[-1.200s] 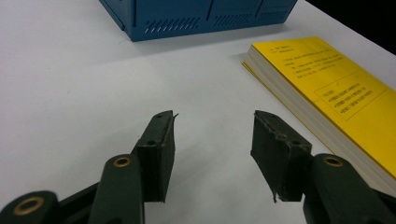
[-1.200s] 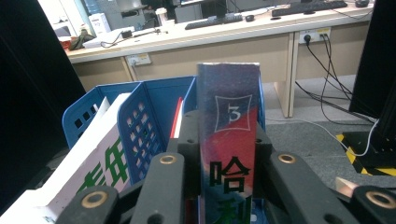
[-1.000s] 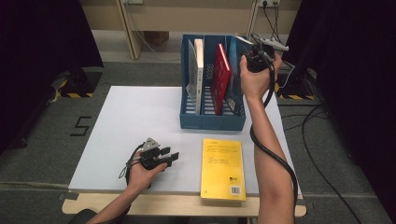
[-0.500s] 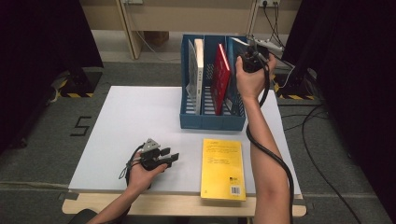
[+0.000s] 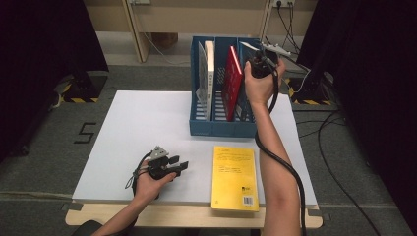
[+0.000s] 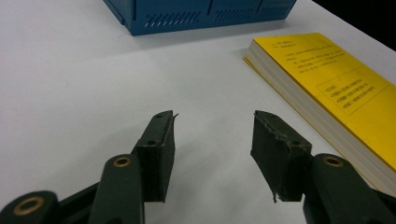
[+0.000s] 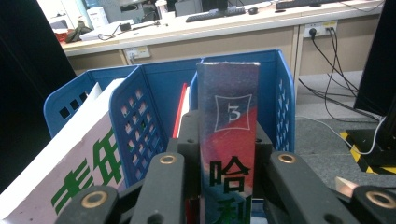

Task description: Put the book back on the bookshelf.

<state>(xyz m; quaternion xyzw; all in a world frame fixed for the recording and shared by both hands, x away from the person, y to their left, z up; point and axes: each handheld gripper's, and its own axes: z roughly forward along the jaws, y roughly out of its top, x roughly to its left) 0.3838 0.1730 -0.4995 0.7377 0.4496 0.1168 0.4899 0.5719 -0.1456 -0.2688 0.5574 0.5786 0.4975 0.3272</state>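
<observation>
High view: the right gripper (image 5: pixel 257 55) holds a book (image 5: pixel 247 49) over the blue rack's (image 5: pixel 223 128) rightmost slot. Left gripper view: its fingers (image 6: pixel 159 149) gape wide, empty, over the table (image 6: pixel 70 84) beside the yellow book (image 6: pixel 336 88). Right gripper view: fingers (image 7: pixel 187 140) clamp the book's spine.

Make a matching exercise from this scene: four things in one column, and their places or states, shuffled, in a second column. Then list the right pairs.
Things:
1. yellow book
2. red book
3. left gripper
4. book marked 3

Places or states:
A. clamped by the right gripper over the blue file rack
B. open, low over the bare white table
C. flat on the table at its near edge
D. standing in the rack's middle compartment

Pairs: 1-C, 2-D, 3-B, 4-A
</observation>
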